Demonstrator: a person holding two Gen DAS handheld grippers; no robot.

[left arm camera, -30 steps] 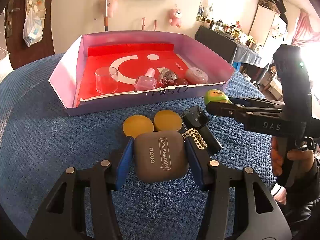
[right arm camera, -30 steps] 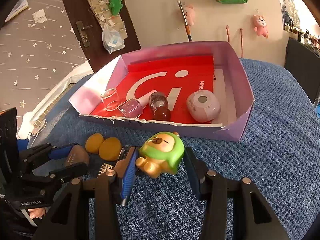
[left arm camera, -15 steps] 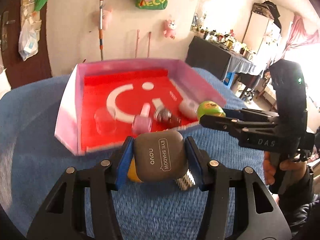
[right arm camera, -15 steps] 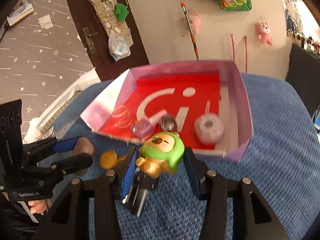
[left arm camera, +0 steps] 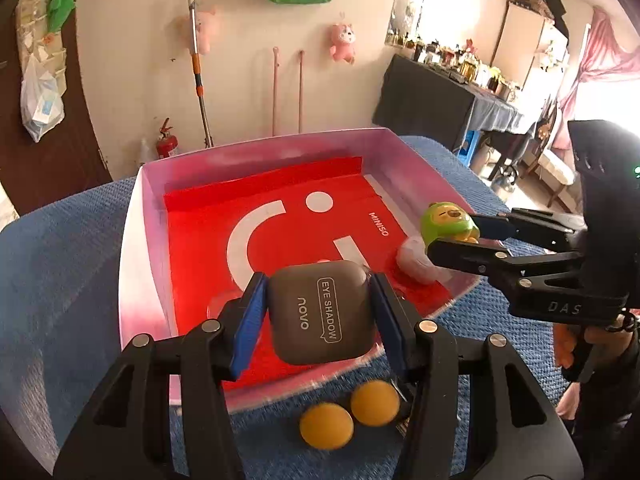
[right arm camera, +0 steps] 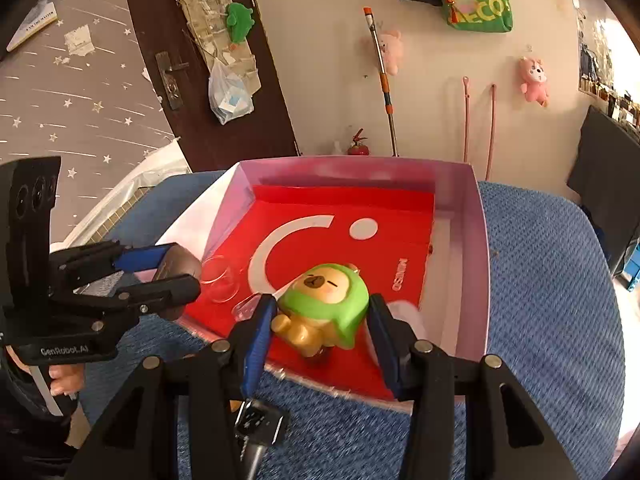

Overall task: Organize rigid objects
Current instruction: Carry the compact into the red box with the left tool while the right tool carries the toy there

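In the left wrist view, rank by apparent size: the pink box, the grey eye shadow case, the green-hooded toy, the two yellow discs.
1. Pink cardboard box
2. Grey eye shadow case, enlarged by nearness to the camera
3. Green-hooded bear toy
4. Two round yellow discs, which look alike and are close in size to the toy

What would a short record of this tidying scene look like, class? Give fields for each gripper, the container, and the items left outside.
left gripper: shut on grey Novo eye shadow case, held above the box
right gripper: shut on green-hooded bear figurine, held above the box
container: pink box with red Miniso liner
already in the box: clear glass cup
left outside: two yellow round tins on blue blanket
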